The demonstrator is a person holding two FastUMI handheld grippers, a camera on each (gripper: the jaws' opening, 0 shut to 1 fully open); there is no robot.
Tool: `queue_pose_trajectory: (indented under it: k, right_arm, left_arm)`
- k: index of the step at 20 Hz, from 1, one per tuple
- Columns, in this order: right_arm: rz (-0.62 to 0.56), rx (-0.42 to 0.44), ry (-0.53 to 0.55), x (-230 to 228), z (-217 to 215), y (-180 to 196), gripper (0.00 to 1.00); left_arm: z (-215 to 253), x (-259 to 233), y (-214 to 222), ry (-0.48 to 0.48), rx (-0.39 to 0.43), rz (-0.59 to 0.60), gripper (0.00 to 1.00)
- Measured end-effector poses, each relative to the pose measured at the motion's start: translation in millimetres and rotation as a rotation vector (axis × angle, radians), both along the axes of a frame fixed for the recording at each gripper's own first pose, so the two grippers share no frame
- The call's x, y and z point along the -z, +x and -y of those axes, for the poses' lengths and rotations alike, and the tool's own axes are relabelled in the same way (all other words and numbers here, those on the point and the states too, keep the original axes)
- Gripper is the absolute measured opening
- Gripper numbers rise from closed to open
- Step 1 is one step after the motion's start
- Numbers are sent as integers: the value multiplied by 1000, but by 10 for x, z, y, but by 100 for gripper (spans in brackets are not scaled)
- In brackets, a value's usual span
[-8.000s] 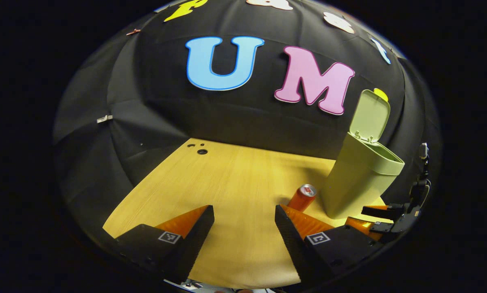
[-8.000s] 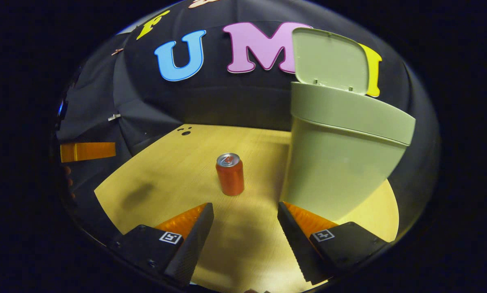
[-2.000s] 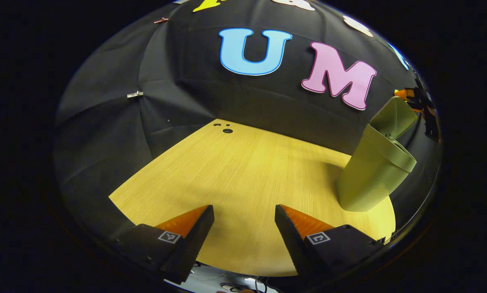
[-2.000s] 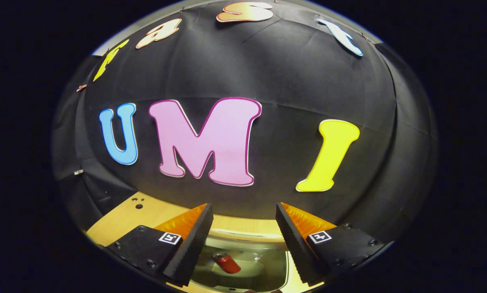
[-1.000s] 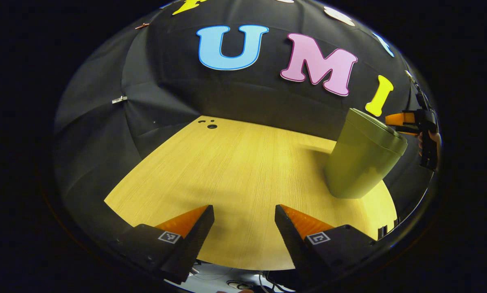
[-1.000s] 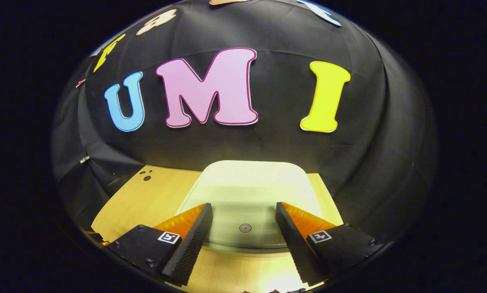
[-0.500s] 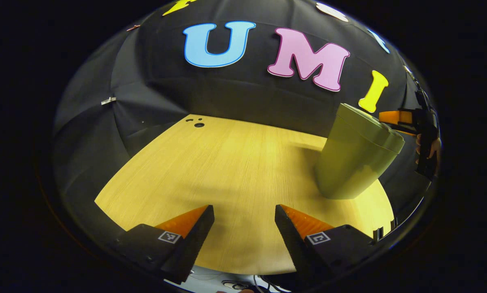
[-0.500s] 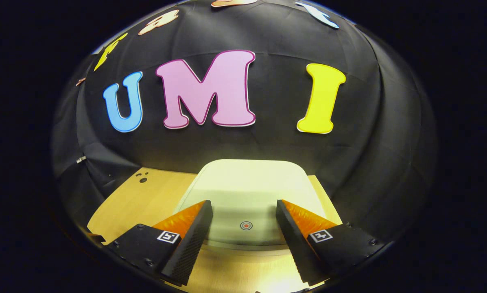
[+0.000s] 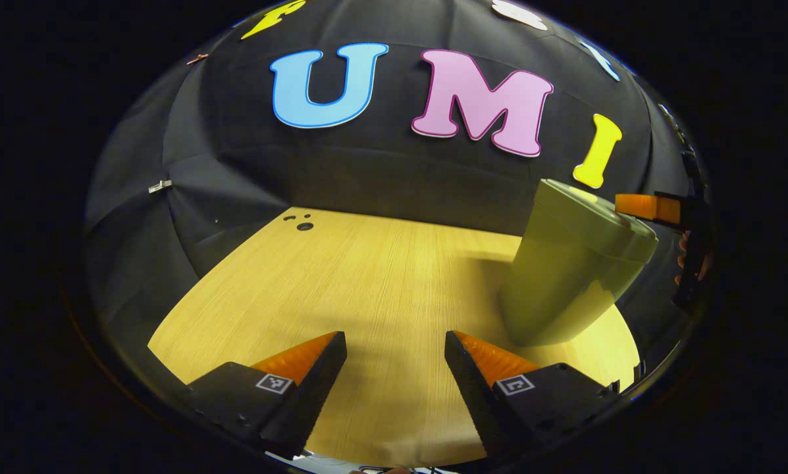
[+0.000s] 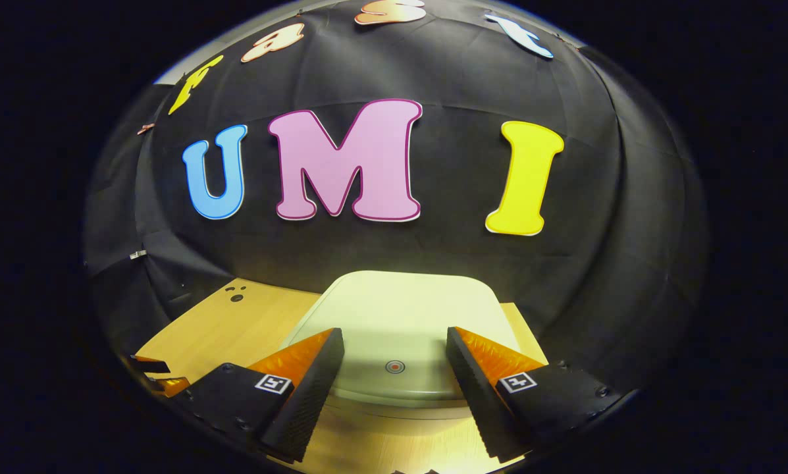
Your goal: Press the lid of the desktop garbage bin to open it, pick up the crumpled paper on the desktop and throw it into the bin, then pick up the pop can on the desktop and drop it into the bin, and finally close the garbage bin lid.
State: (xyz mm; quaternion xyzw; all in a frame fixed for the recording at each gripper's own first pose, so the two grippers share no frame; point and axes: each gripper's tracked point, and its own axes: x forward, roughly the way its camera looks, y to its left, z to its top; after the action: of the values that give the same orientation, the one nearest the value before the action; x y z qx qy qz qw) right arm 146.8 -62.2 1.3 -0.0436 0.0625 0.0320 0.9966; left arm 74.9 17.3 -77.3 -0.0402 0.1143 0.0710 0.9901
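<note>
The pale green bin stands at the right of the wooden desktop with its lid down. In the right gripper view that lid lies flat just beyond my fingers, a small red dot near its front edge. My right gripper hovers open above the lid's front, nothing between its fingers; in the left gripper view it hangs over the bin's far side, held by a hand. My left gripper is open and holds nothing, low over the desk's near edge. The can and paper are hidden.
A few small dark holes mark the desk's far left corner. Black cloth wall closes the desk in behind and on the left. The bin stands close to the desk's right edge.
Since two seconds ago the bin's lid has gone from raised to down, hiding the can inside. In the last half second my right gripper has risen slightly above the lid; the left has drifted a little.
</note>
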Motion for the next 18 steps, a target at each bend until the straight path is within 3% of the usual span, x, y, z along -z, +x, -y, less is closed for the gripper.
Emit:
queue_pose_trajectory:
  k: [6, 10, 14, 18]
  right_arm:
    - [90, -5, -55, -375, -167, -239, 98]
    - [111, 25, -23, -423, -372, -618, 98]
    - [130, 36, 32, -322, -639, -1022, 98]
    - [122, 39, 27, -98, -898, -1344, 98]
  left_arm:
    - [42, -705, -42, 9, 28, 151, 96]
    - [-96, -1240, -246, 72, 24, 277, 96]
    - [-235, -1422, -535, 107, 14, 334, 96]
    - [-364, -1290, -823, 135, 14, 350, 96]
